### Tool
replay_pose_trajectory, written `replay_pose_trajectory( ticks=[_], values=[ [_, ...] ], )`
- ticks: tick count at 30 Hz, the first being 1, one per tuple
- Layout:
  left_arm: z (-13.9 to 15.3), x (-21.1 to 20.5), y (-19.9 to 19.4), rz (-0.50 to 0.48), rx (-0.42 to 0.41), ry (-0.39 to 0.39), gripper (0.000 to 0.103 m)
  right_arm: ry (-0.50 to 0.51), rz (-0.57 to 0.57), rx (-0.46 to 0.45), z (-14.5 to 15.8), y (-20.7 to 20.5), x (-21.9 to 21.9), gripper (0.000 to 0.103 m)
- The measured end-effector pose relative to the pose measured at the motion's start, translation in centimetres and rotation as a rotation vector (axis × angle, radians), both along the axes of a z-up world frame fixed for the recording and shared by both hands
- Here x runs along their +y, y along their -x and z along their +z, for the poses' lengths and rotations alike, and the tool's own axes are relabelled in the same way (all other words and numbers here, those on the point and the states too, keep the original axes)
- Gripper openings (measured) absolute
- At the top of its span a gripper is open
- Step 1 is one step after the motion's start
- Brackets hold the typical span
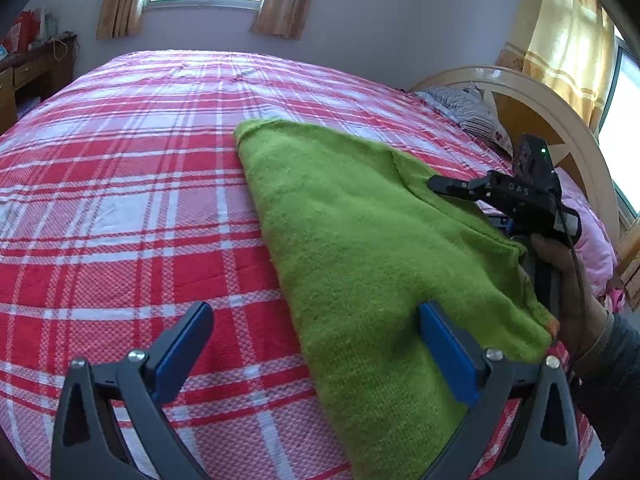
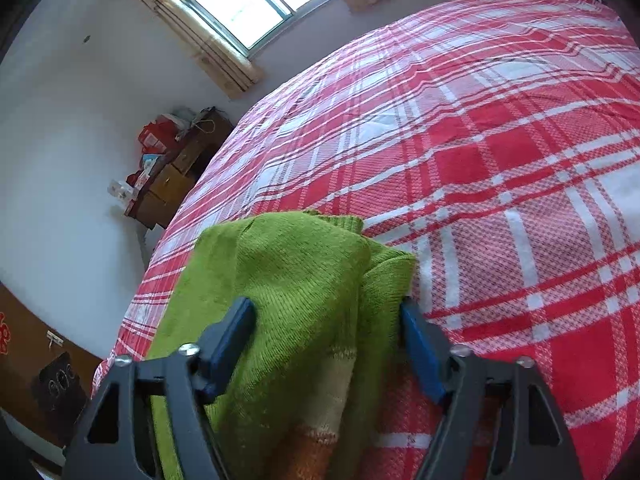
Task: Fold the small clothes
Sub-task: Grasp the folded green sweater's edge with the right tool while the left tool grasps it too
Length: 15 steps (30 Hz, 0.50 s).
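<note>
A green knit sweater (image 1: 360, 232) lies folded on the red plaid bedspread (image 1: 120, 200). My left gripper (image 1: 316, 308) is open wide at the sweater's near left edge: its right finger rests on the knit, its left finger hangs over bare bedspread. In the right wrist view the sweater (image 2: 296, 272) shows a pale and an orange stripe near the camera. My right gripper (image 2: 325, 304) straddles a folded edge of it, jaws partly apart, pads not visibly squeezing. The left wrist view shows the right gripper (image 1: 440, 184) at the sweater's far right side, held by a hand (image 1: 568, 280).
A striped pillow (image 1: 468, 112) and pink bedding (image 1: 592, 240) lie by the curved wooden headboard (image 1: 560, 120) on the right. A wooden dresser (image 2: 172, 176) with clutter stands by the wall past the bed. The bed's edge (image 2: 132, 308) runs close to the sweater.
</note>
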<state>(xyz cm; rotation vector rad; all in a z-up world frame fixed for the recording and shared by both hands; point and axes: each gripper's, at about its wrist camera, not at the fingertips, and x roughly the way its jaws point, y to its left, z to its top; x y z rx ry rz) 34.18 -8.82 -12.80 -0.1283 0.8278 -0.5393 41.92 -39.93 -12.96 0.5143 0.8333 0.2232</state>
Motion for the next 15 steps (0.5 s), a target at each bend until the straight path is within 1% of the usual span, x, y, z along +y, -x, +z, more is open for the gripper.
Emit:
replay_pose_trajectory(
  ticks=[2, 4, 9, 10, 12, 13, 14, 15],
  values=[
    [-0.24, -0.04, -0.35, -0.010, 0.022, 0.012, 0.103, -0.008, 0.008, 0.003, -0.18, -0.28, 0.11, 0.056],
    [-0.52, -0.03, -0.88, -0.024, 0.054, 0.038, 0.103, -0.008, 0.021, 0.008, -0.31, -0.37, 0.22, 0.053],
    [-0.47, -0.24, -0.68, -0.039, 0.060, 0.052, 0.103, -0.044, 0.024, 0.012, -0.64, -0.81, -0.12, 0.053],
    [-0.42, -0.21, -0.68, -0.049, 0.059, 0.068, 0.103, -0.048, 0.023, 0.010, -0.68, -0.79, -0.21, 0.053],
    [-0.33, 0.11, -0.51, -0.063, 0.057, 0.110, 0.098, -0.067, 0.021, 0.003, -0.75, -0.69, -0.45, 0.053],
    [-0.40, 0.10, -0.51, -0.071, 0.060, 0.116, 0.093, -0.072, 0.022, 0.001, -0.79, -0.64, -0.58, 0.052],
    [-0.48, -0.02, -0.56, -0.084, 0.066, 0.121, 0.088, -0.074, 0.025, -0.001, -0.79, -0.58, -0.59, 0.050],
    [-0.48, -0.12, -0.54, -0.095, 0.068, 0.128, 0.085, -0.075, 0.033, 0.000, -0.83, -0.61, -0.49, 0.047]
  ],
)
